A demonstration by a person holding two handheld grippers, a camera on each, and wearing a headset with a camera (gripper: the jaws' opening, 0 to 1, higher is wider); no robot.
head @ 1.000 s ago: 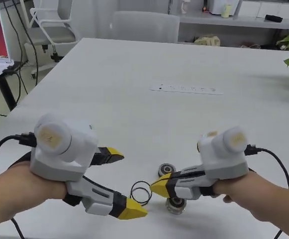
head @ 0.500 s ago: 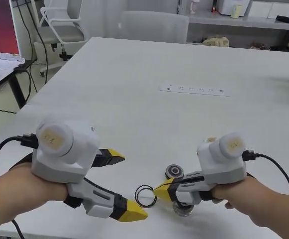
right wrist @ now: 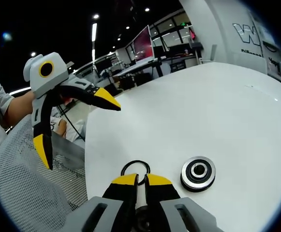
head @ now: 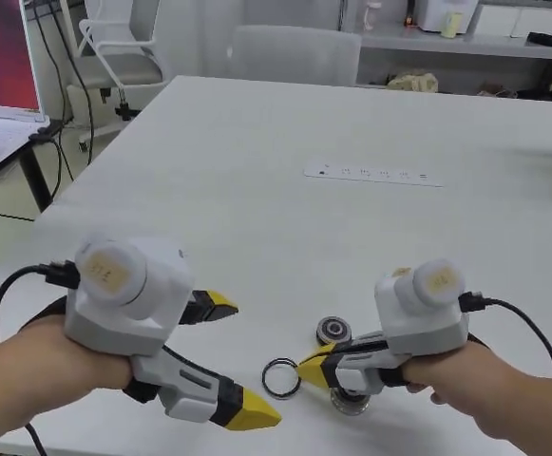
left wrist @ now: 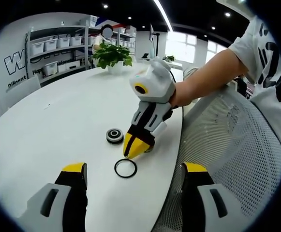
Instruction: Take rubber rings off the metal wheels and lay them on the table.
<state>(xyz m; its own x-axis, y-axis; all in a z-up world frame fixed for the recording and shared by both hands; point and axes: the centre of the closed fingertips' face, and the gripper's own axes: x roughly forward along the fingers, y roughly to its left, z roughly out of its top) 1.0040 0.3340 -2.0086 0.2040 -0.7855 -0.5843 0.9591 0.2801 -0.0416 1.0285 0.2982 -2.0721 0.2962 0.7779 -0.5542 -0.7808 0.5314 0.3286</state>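
Quantities recorded on the table (head: 256, 190): two metal wheels, an exposed wheel (head: 333, 330) and a second wheel (head: 350, 401) beneath the right gripper (head: 306, 365); one loose rubber ring (head: 280, 377); one power strip (head: 372, 175). Two grippers were counted, the other being the left gripper (head: 252, 361). Two chairs stood behind: a white-framed chair (head: 114, 57) and a grey chair (head: 295, 57).

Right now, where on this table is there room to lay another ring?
Bare: the wide stretch of table between the socket strip and the wheel. Crowded: the near edge, with ring, wheel, left gripper and right gripper.
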